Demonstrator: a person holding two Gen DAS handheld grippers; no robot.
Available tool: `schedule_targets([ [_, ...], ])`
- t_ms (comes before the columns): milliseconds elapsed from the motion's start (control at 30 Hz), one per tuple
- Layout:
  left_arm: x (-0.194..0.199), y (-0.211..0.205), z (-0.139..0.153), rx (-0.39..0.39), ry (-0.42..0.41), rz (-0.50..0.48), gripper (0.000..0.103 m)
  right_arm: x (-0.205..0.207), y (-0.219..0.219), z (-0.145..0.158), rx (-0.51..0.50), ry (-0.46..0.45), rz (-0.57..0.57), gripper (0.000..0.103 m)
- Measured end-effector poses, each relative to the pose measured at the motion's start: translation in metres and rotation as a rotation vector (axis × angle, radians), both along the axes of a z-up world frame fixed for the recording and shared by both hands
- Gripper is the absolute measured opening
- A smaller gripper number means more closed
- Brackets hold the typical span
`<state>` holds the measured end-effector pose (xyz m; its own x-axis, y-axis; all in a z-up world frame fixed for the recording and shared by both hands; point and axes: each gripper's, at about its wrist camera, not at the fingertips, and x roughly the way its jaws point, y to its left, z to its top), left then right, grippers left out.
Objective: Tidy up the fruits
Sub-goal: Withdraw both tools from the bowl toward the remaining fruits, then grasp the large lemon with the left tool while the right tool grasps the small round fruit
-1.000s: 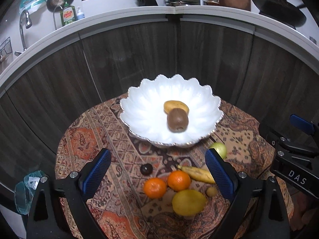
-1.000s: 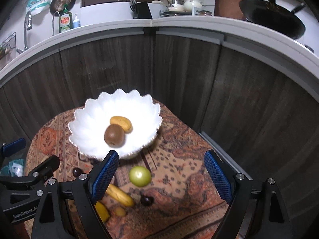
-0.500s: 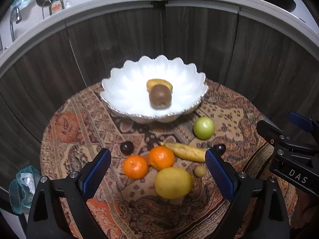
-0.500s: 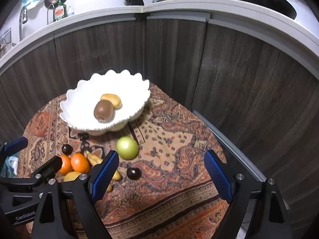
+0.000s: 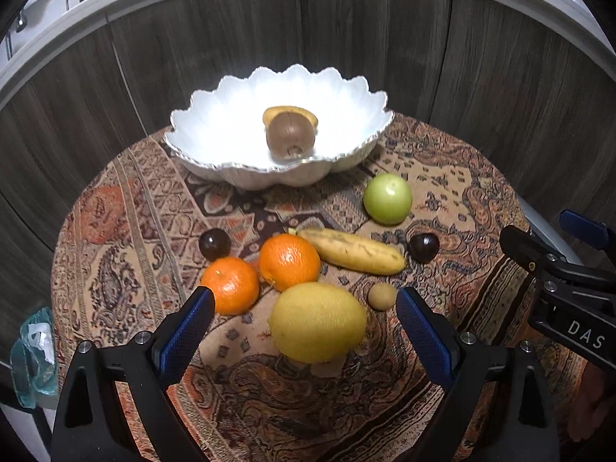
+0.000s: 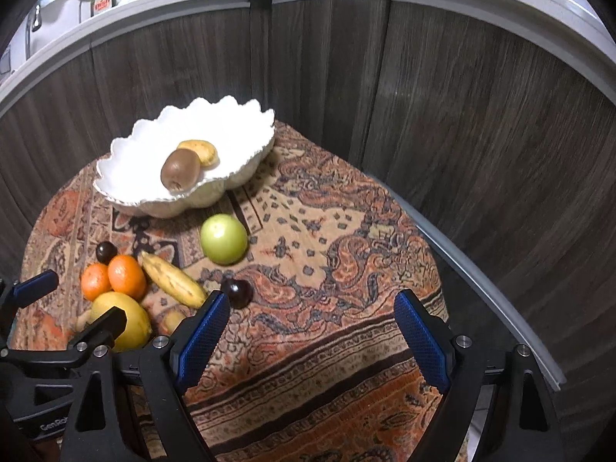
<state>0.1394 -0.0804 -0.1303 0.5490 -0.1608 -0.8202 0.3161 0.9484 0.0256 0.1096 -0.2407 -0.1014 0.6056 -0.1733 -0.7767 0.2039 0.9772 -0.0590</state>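
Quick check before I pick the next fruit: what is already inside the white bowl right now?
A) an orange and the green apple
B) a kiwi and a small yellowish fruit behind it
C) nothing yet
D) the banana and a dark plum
B: the white bowl holds the brown kiwi with a small yellowish fruit right behind it; every other fruit lies on the patterned cloth.
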Motion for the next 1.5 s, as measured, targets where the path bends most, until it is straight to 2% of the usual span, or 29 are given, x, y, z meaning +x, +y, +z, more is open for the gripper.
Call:
schedule_targets([
  [467, 0.007, -0.004, -0.041, 0.047, 0.05, -0.006, 0.095, 0.005, 0.005, -0.024, -0.01, 0.053, 0.005, 0.088],
  [867, 0.01, -0.008, -0.05, 0.072, 0.031, -0.004, 0.091, 0.007, 0.005, -0.034, -0.006, 0.074, 0.006, 0.088],
  [967, 0.01, -0.009, -0.049, 0.071, 0.025, -0.011, 0.083, 0.007, 0.005, -0.035, -0.006, 0.076, 0.006, 0.088],
  [1067, 0.01, -0.01, -0.05, 0.041, 0.047, -0.033, 0.067, 0.007, 0.005, -0.035, 0.002, 0.076, 0.005, 0.088],
  [1200, 0.007, -0.014, -0.052, 0.065, 0.032, -0.041, 0.067, 0.007, 0.003, -0.035, 0.002, 0.075, 0.001, 0.088],
  [1500, 0.004, -0.009, -0.046, 0.048, 0.04, -0.028, 0.066, 0.006, 0.003, -0.032, 0.003, 0.069, 0.007, 0.088],
])
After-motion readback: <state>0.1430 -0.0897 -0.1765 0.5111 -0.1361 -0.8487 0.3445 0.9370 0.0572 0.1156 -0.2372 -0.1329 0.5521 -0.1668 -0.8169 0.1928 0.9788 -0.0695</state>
